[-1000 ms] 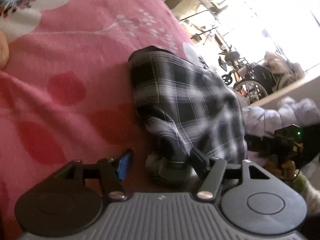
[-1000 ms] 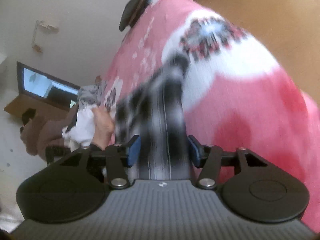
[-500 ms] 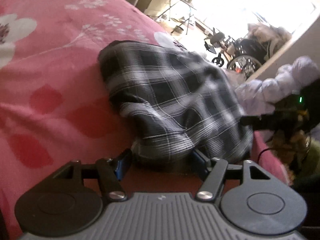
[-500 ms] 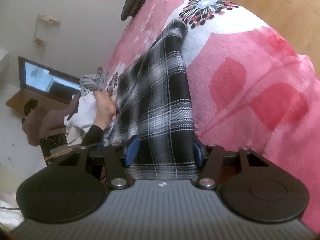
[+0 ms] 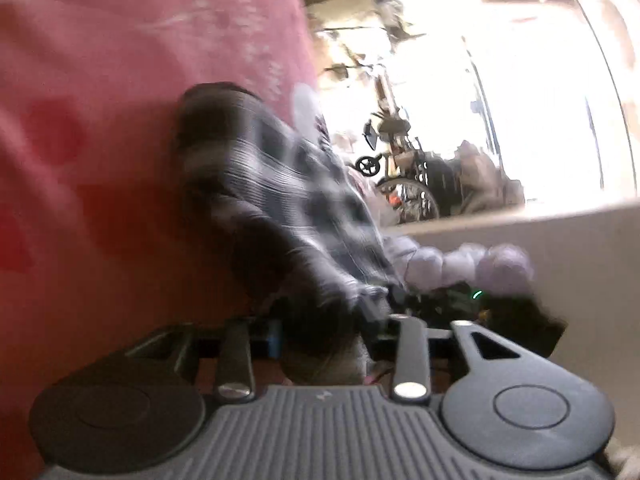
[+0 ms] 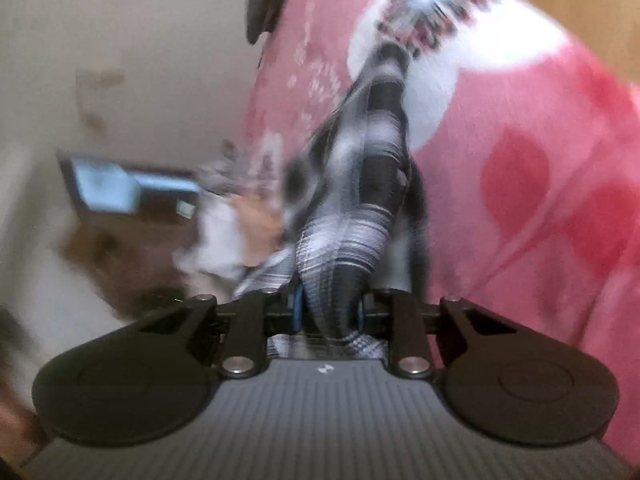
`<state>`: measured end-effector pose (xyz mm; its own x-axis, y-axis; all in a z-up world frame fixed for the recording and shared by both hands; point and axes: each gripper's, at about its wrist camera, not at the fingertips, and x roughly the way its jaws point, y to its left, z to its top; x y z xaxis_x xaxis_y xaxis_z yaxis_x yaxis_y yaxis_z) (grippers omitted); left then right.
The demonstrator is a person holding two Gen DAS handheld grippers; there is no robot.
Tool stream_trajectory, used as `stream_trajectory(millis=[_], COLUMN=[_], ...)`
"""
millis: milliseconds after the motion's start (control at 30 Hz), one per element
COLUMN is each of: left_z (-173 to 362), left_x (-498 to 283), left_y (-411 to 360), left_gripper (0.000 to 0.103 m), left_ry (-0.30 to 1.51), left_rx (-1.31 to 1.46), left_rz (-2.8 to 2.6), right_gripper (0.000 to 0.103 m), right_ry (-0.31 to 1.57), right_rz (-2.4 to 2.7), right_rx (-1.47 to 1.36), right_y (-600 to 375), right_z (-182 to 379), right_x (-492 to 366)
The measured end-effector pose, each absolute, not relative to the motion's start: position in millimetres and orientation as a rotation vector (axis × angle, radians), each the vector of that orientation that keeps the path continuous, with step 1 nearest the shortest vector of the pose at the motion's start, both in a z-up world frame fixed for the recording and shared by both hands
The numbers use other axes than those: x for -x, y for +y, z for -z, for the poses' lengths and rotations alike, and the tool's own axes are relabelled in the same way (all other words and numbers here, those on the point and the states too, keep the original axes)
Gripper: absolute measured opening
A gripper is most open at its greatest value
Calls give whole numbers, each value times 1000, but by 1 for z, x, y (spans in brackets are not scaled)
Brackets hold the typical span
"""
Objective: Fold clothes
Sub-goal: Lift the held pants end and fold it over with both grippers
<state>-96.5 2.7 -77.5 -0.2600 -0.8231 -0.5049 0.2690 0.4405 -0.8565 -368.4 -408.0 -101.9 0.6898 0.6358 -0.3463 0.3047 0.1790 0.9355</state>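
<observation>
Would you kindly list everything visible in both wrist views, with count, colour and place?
plaid garment: one, black and white, bunched on the blanket, its ends between both tools.
blanket: one, pink with red and white flowers, under the garment.
wheelchair: one, dark, in the bright far room.
screen: one, lit blue, by the wall.
hand: one, beside the garment.
left tool: one, black, closing on cloth.
right tool: one, black, closing on cloth.

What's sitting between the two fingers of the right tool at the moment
A bunched fold of the plaid garment fills the gap of the right tool, whose jaws are closing on it. The right wrist view shows this, though blurred.
</observation>
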Motion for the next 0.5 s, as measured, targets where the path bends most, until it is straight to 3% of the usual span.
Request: stream_trajectory(millis=[33,67,167,267,500], left_z=[84,94,121,119,95], left_x=[95,95,101,110,158], left_y=[7,11,20,22,-2], left_gripper=[68,69,68,69,74], left_ry=[1479,1488,1540,1510,1326], left_rx=[490,462,422,395,60], left_rz=[1083,1034,948,967,1148], right_gripper=[25,29,43,42,58], right_ry=[859,876,962,917,862], right_rz=[-257,-233,-128,-138,-175], right_rx=[-1439,-1455,-1425,-1434,-1282], right_y=[-411,-414,-415,-411,-401], right_z=[108,114,137,145,126], right_x=[369,369,371,379,390])
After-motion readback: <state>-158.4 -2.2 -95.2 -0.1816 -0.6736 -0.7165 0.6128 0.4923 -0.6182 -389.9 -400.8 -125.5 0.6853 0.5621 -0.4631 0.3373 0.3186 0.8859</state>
